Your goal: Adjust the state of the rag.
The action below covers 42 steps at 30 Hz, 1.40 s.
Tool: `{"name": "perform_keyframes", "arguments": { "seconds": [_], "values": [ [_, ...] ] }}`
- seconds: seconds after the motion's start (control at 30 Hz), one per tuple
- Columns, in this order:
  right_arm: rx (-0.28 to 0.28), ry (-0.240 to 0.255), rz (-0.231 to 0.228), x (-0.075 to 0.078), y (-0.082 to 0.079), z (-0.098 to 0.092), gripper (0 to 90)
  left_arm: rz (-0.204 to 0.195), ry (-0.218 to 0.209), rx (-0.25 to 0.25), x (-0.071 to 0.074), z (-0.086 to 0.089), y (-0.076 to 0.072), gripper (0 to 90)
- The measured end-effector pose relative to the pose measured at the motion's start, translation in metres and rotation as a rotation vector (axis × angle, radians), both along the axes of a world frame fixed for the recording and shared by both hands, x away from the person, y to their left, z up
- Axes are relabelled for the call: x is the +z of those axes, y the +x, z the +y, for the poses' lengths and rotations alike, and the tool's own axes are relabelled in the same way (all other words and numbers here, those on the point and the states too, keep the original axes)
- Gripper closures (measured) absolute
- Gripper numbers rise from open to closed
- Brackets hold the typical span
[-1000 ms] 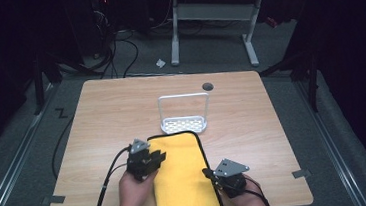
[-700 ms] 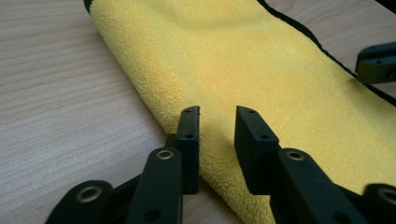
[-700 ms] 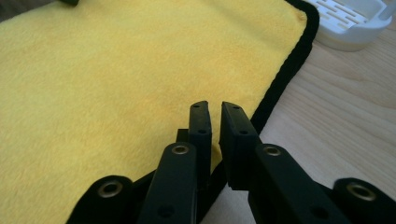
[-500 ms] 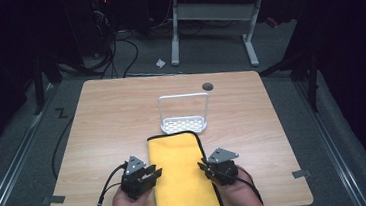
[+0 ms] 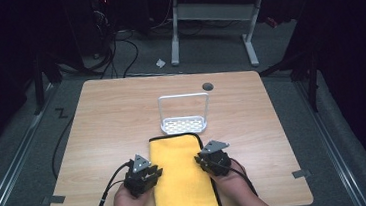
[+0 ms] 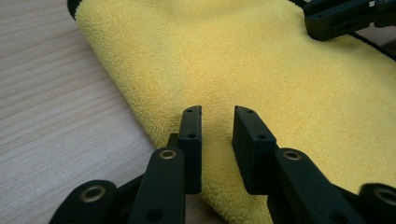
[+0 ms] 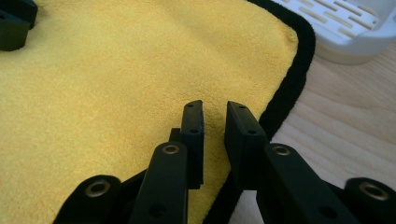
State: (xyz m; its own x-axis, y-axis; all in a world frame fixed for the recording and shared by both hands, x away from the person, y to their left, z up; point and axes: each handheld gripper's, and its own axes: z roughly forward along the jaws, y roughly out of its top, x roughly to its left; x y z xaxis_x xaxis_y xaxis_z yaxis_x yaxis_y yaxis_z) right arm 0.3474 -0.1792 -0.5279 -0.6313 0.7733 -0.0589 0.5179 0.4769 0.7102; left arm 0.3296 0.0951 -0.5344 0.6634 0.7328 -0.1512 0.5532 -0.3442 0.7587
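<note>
High view: yellow towel lies folded at the near edge of my table, just short of the white rack. My left gripper sits at the towel's left edge, jaws slightly apart after closing a little, with nothing pinched. My right gripper sits at its black-trimmed right edge, jaws narrowly parted, gripping nothing.

Light wooden rectangular table at centre frame, on grey carpeted floor. Dark, unlit room beyond. White metal-legged desk frame at upper centre. Tangled black cables at upper left. Small white paper scrap on the floor nearby.
</note>
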Motion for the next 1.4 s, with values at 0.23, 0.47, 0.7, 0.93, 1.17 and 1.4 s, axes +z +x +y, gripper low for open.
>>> {"name": "perform_keyframes", "arguments": {
  "seconds": [0.23, 0.47, 0.7, 0.93, 1.17, 1.4],
  "values": [
    [0.014, 0.026, 0.018, 0.000, -0.021, -0.016, 77.5, 0.025, -0.027, -0.053, 0.000, -0.006, -0.010, 70.5],
    [0.040, 0.048, 0.034, -0.001, -0.041, -0.030, 77.7, 0.021, -0.036, -0.089, -0.001, -0.009, -0.020, 70.4],
    [0.047, 0.033, 0.019, -0.001, -0.044, -0.029, 77.3, 0.023, -0.047, -0.088, -0.001, -0.009, -0.021, 69.4],
    [0.050, 0.039, 0.022, -0.001, -0.043, -0.029, 76.6, -0.020, -0.081, -0.015, 0.009, 0.000, -0.009, 61.0],
    [0.053, 0.038, 0.028, -0.001, -0.042, -0.030, 76.7, 0.042, -0.111, 0.067, 0.010, 0.001, 0.033, 47.9],
    [0.057, 0.044, 0.027, -0.001, -0.042, -0.031, 75.5, 0.131, -0.128, 0.111, 0.004, -0.007, 0.067, 43.2]
  ]
}}
